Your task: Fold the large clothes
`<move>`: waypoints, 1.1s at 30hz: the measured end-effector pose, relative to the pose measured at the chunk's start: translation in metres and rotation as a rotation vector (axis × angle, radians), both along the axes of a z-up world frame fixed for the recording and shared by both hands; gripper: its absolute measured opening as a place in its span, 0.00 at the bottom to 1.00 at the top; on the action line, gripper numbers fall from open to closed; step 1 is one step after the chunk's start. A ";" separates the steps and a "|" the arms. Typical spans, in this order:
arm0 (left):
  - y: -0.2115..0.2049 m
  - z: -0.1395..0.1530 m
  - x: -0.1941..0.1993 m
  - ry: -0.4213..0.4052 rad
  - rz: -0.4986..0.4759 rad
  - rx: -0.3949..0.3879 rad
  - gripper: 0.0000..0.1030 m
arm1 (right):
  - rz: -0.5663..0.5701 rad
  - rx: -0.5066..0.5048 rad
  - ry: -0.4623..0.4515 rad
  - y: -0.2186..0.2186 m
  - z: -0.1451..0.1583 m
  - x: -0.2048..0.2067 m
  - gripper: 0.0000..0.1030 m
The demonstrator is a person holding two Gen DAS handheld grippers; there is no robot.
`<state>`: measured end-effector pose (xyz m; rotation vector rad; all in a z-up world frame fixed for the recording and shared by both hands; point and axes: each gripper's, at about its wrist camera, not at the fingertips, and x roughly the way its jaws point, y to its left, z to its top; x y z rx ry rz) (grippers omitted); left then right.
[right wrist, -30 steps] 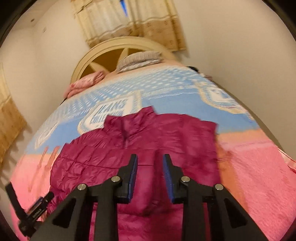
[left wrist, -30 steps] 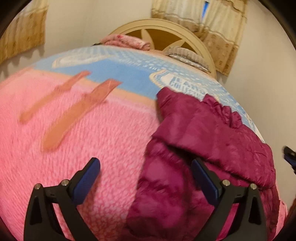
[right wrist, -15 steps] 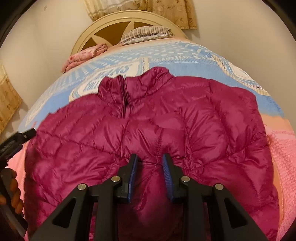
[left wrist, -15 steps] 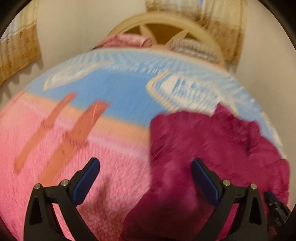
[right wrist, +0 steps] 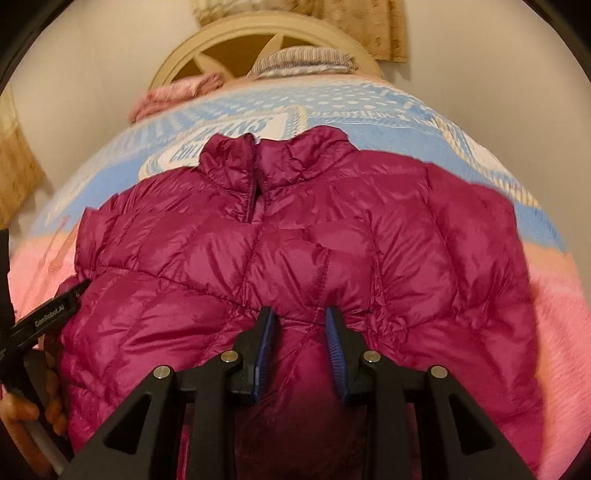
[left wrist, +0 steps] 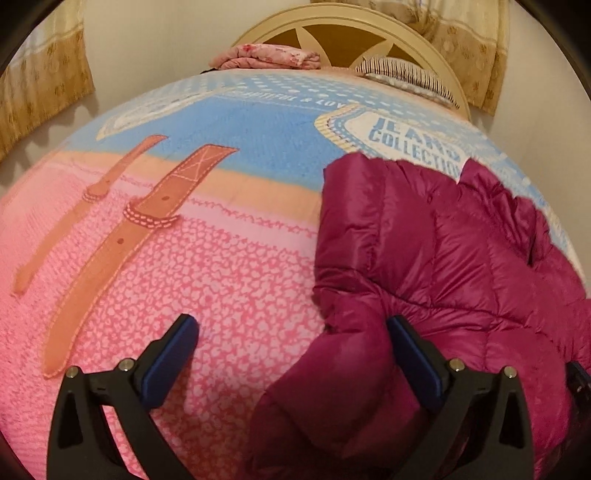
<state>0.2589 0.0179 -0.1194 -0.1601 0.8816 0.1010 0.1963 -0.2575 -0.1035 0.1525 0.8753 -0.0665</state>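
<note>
The right gripper (right wrist: 298, 345) is nearly closed, its blue pads pinching a raised fold of the magenta puffer jacket (right wrist: 288, 258) near the lower front seam. The left gripper (left wrist: 291, 363) stands wide open above the jacket's left edge, one finger over a bunched sleeve (left wrist: 332, 369), the other over the bedspread, gripping nothing. The jacket lies front up on the bed, collar toward the headboard. Under it spreads a pink and blue blanket (left wrist: 221, 280) printed with belt straps. Farther off lie a folded pink cloth (left wrist: 266, 61) and a striped pillow (left wrist: 406, 75) against the cream headboard (left wrist: 343, 26), with patterned curtains (left wrist: 44, 81) on the walls.
</note>
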 end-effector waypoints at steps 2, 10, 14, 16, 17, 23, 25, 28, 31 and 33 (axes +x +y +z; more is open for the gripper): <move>0.005 0.003 -0.006 -0.026 0.004 -0.041 1.00 | 0.004 0.119 -0.067 -0.010 0.030 0.001 0.32; 0.025 0.004 -0.020 -0.094 0.016 -0.190 1.00 | -0.098 0.174 -0.093 -0.033 0.089 0.075 0.86; 0.019 0.007 -0.019 -0.100 0.019 -0.149 1.00 | -0.106 0.164 -0.042 -0.028 0.070 0.089 0.86; 0.015 0.010 -0.021 -0.114 0.005 -0.131 1.00 | -0.117 0.168 -0.030 -0.027 0.063 0.094 0.86; 0.013 0.010 -0.017 -0.117 -0.001 -0.128 1.00 | -0.136 0.174 -0.017 -0.030 0.059 0.100 0.86; 0.009 0.008 -0.012 -0.094 -0.024 -0.126 1.00 | -0.260 0.164 0.051 -0.054 0.042 0.151 0.86; 0.010 0.007 -0.011 -0.085 -0.022 -0.135 1.00 | -0.283 0.168 0.084 -0.058 0.035 0.166 0.86; 0.008 0.006 -0.010 -0.083 -0.024 -0.137 1.00 | -0.301 0.163 0.120 -0.057 0.028 0.182 0.86; 0.006 0.006 -0.008 -0.085 -0.029 -0.139 1.00 | -0.316 0.162 0.149 -0.053 0.022 0.193 0.85; 0.006 0.006 -0.007 -0.086 -0.029 -0.147 1.00 | -0.311 0.156 0.161 -0.049 0.019 0.199 0.85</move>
